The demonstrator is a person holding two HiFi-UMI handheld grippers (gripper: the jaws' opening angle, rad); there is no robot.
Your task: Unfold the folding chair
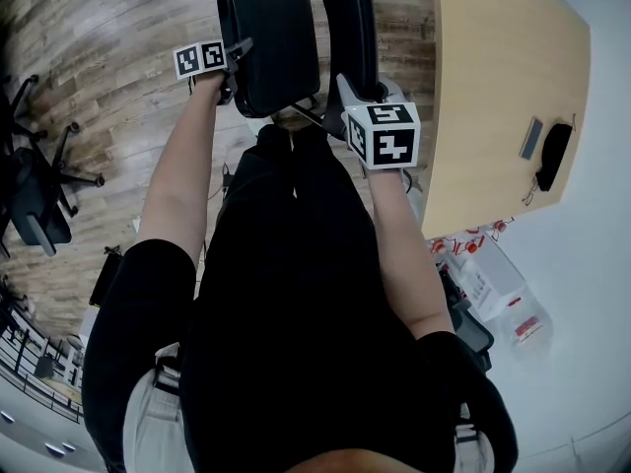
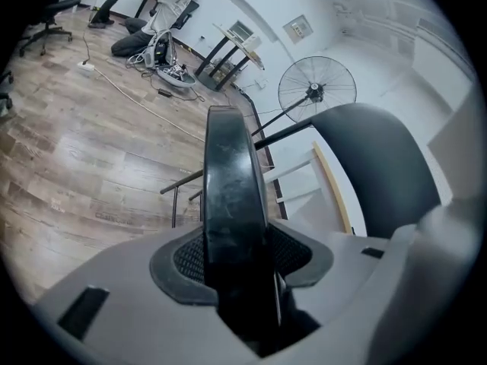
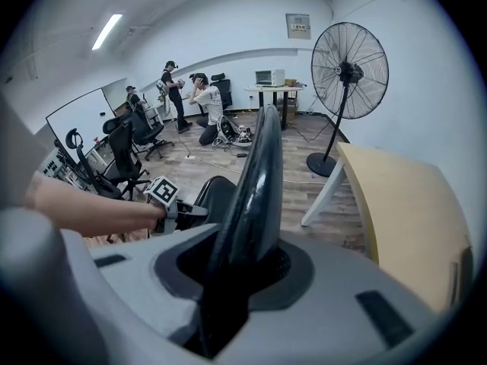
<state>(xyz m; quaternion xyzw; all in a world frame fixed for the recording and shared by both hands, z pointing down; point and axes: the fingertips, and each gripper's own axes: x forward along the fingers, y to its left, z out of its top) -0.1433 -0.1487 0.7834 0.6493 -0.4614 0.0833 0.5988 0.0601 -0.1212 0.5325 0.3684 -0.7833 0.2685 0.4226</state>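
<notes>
The black folding chair (image 1: 350, 28) was on the wooden floor (image 1: 118, 77) right in front of the person's legs, just beside the pale desk (image 1: 503, 87). The left tongs (image 1: 235, 57) were clamped on the edge of its padded seat (image 2: 232, 204). The right tongs (image 1: 357, 95) were closed narrowly on the thin rim of the curved backrest (image 3: 259, 166).

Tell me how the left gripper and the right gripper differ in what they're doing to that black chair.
The left gripper clamps the edge of the padded seat; the right gripper clamps the rim of the curved backrest. In the head view the left gripper reaches further from the person's body, while the right gripper sits closer in. Both are shut on a black part of the same folding chair.
</notes>
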